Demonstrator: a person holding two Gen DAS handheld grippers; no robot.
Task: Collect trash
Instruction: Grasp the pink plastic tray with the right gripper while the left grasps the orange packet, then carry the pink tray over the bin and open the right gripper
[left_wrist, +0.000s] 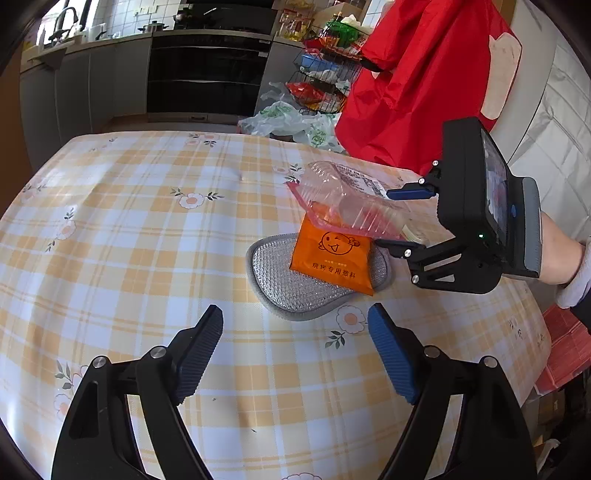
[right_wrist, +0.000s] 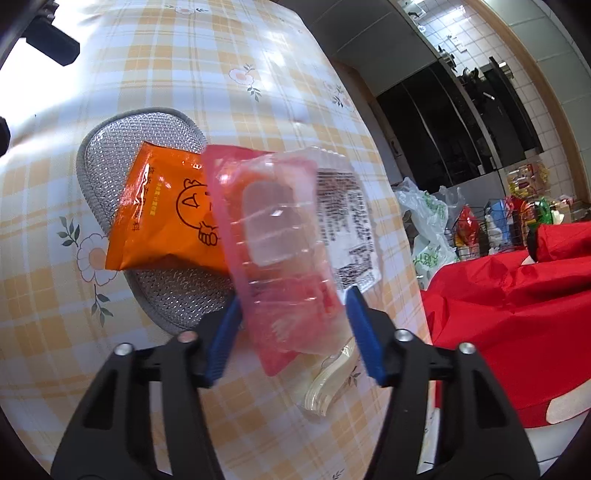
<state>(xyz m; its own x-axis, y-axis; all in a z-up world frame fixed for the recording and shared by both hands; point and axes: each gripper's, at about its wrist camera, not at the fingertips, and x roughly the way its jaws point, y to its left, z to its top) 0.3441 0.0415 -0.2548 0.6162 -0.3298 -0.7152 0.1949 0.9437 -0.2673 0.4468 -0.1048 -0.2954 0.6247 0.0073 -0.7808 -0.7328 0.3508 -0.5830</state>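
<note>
Progress early: your right tongs (right_wrist: 291, 332) straddle clear plastic tray (right_wrist: 295, 236), contact unclear; left tongs (left_wrist: 295, 350) wide open, empty. Orange packet (left_wrist: 332, 258), tray remain on tabletop (left_wrist: 147, 221).

bright daylight | tablecloth (right_wrist: 280, 48) glare | fisheye bending | container (right_wrist: 295, 236) blurred

Left wrist cam looks down across table (left_wrist: 129, 229) from farther back; right wrist cam sits close over clear plastic tray (right_wrist: 288, 236). Both share orange packet (left_wrist: 330, 260).
</note>
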